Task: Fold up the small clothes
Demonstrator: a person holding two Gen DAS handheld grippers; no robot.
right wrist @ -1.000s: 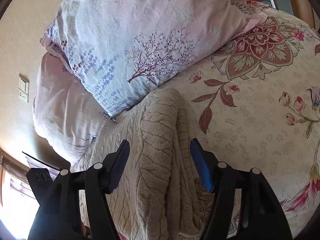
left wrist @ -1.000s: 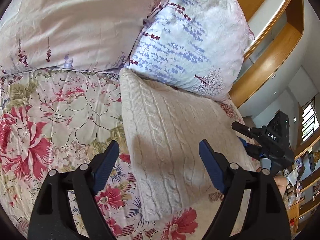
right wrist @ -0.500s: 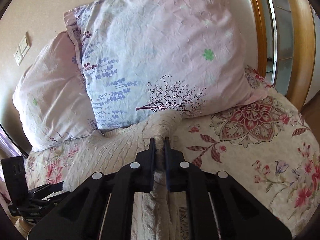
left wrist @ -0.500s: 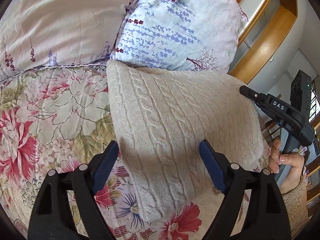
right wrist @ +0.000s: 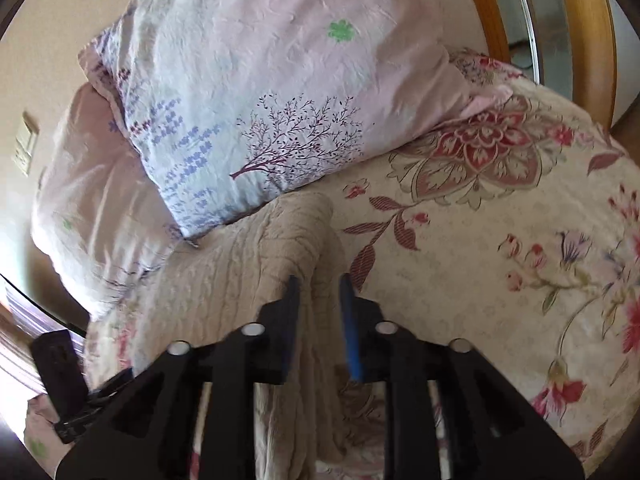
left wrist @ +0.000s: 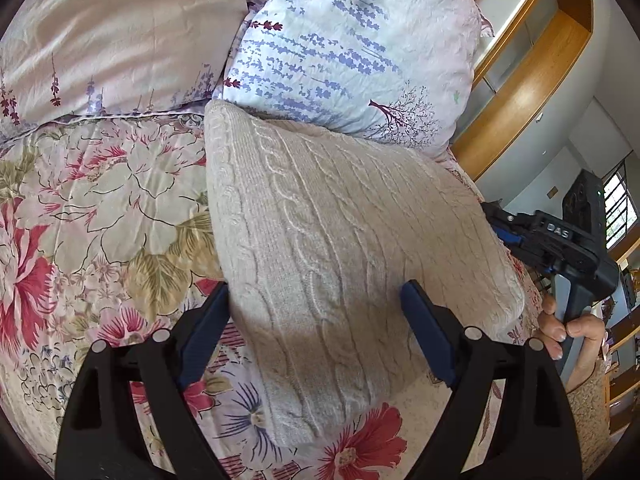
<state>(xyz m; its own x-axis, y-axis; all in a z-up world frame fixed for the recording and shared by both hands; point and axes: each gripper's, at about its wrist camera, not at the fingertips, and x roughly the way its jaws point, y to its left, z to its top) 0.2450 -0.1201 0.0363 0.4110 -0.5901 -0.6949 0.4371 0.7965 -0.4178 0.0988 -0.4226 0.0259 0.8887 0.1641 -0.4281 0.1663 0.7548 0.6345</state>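
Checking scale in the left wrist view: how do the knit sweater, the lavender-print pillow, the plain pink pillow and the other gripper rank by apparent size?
1. Knit sweater, though it lies nearest.
2-3. Lavender-print pillow and plain pink pillow: too alike, both cropped.
4. Other gripper.

The right tool (right wrist: 320,292), clamped tight on the side fold of the cream knit sweater (left wrist: 340,248) half a second ago, is opening its jaws; the fold lies loose between them. The sweater's body now lies spread wider across the bedspread (left wrist: 100,200).
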